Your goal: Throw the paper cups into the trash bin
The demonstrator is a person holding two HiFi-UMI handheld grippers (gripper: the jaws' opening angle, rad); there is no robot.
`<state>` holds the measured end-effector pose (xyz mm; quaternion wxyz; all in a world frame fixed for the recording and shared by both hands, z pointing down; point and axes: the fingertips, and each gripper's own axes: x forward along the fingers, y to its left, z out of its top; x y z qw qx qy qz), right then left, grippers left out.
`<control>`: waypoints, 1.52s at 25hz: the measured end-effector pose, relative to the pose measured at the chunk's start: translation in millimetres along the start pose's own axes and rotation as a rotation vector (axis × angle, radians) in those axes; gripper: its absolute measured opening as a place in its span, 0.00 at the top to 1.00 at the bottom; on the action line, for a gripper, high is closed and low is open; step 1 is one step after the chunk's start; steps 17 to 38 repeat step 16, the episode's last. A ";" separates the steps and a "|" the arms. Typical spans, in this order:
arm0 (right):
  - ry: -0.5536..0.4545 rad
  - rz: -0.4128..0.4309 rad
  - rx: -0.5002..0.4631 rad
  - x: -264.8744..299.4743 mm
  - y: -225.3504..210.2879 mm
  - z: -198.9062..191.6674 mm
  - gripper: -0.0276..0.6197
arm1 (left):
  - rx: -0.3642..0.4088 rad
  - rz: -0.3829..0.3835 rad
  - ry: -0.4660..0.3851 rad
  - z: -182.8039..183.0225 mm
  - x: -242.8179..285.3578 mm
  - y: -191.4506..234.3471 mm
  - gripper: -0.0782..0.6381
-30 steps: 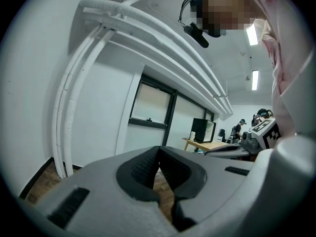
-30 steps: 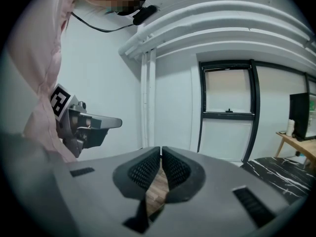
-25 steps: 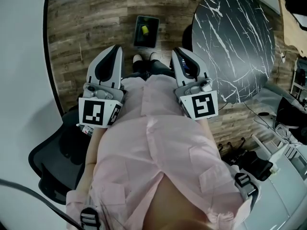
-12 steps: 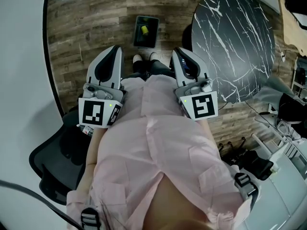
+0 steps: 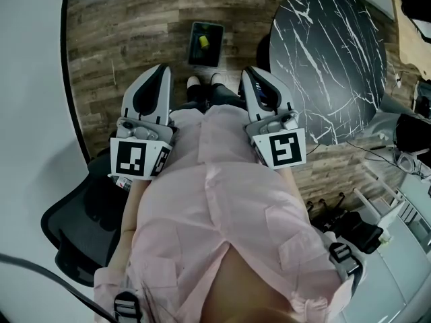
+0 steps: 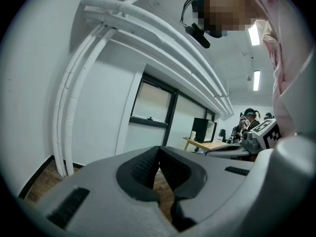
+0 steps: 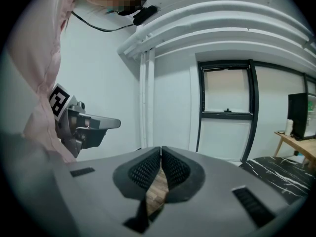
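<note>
**Bin on the floor, both grippers empty**

The trash bin (image 5: 215, 51) stands on the wood floor (image 5: 121, 39) just beyond the person's shoes. A yellow object (image 5: 203, 42) lies inside; whether it is a paper cup is unclear. The left gripper (image 5: 160, 73) and right gripper (image 5: 250, 74) flank the pink shirt (image 5: 215, 200), jaws pressed together on nothing. A black marble table (image 5: 330, 52) sits at the right.
</note>
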<state>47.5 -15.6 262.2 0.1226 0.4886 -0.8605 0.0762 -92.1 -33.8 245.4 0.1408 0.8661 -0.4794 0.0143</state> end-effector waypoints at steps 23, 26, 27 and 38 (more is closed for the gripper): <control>0.007 -0.002 0.003 3.1 0.5 -0.2 0.91 | -0.003 -0.007 0.008 -0.9 2.3 2.6 0.87; 0.007 -0.002 0.003 3.1 0.5 -0.2 0.91 | -0.003 -0.007 0.008 -0.9 2.3 2.6 0.87; 0.007 -0.002 0.003 3.1 0.5 -0.2 0.91 | -0.003 -0.007 0.008 -0.9 2.3 2.6 0.87; 0.007 -0.002 0.003 3.1 0.5 -0.2 0.91 | -0.003 -0.007 0.008 -0.9 2.3 2.6 0.87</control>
